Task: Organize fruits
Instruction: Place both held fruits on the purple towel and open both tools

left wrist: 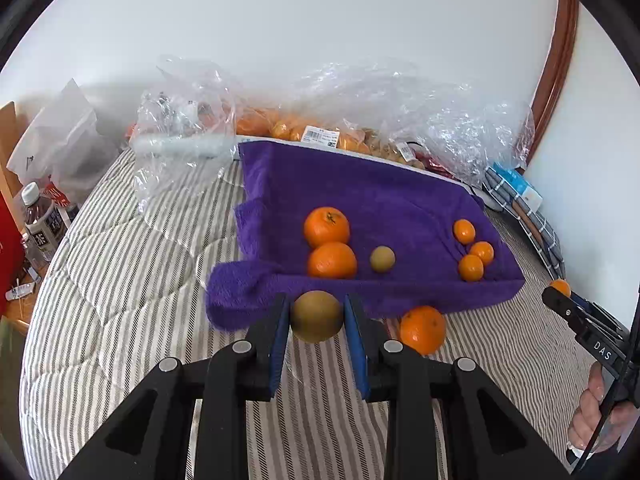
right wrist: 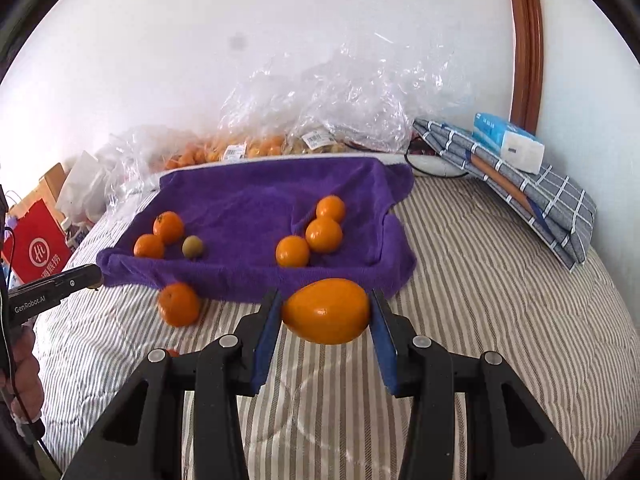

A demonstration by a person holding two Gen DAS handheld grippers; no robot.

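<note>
Brown fruit (left wrist: 316, 316) between left fingers (left wrist: 280, 332) | orange (right wrist: 326, 311) between right fingers (right wrist: 267, 332)

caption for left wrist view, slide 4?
Left tongs gripping a brown-green fruit before the purple towel of sorted fruit.

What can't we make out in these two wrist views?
- Fruit inside the crinkled clear plastic bags: blurred by glare, kind and count unreadable, both views.
- Small orange thing on the striped quilt: hidden behind the right gripper.
- White bag labels: too small.
</note>
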